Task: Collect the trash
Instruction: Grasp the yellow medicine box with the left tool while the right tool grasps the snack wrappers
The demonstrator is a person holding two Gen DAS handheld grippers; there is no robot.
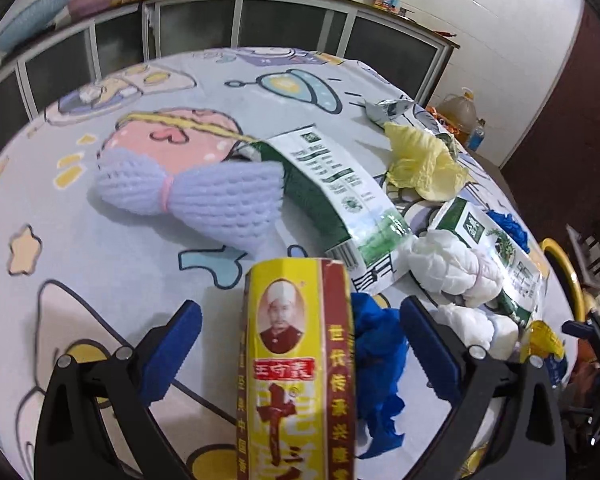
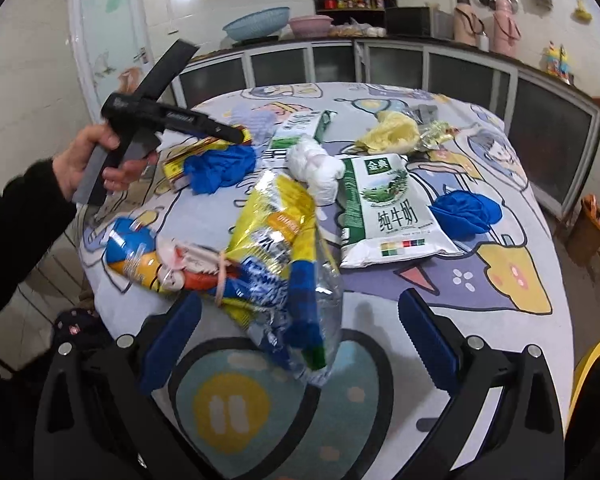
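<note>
Left gripper (image 1: pixel 300 344) jaws spread, yellow spice box (image 1: pixel 296 368) between them, untouched. Right gripper (image 2: pixel 300 336) likewise agape over crumpled snack wrappers (image 2: pixel 260 248) on table (image 2: pixel 440 320). We judge box light, stiff cardboard: pinch flat sides. Wrappers crinkly, slippery: grab bunched middle.

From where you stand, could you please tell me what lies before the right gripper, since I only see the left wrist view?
Observer: A crumpled yellow snack bag lies just ahead of the right gripper, whose jaws are open and empty.
Operator: Is anything attached to it?
Observer: A rubber band appears to bundle it with an orange and blue wrapper.
Operator: What lies beyond it?
Observer: A white milk pouch, front up, with a crumpled blue glove at its right.
</note>
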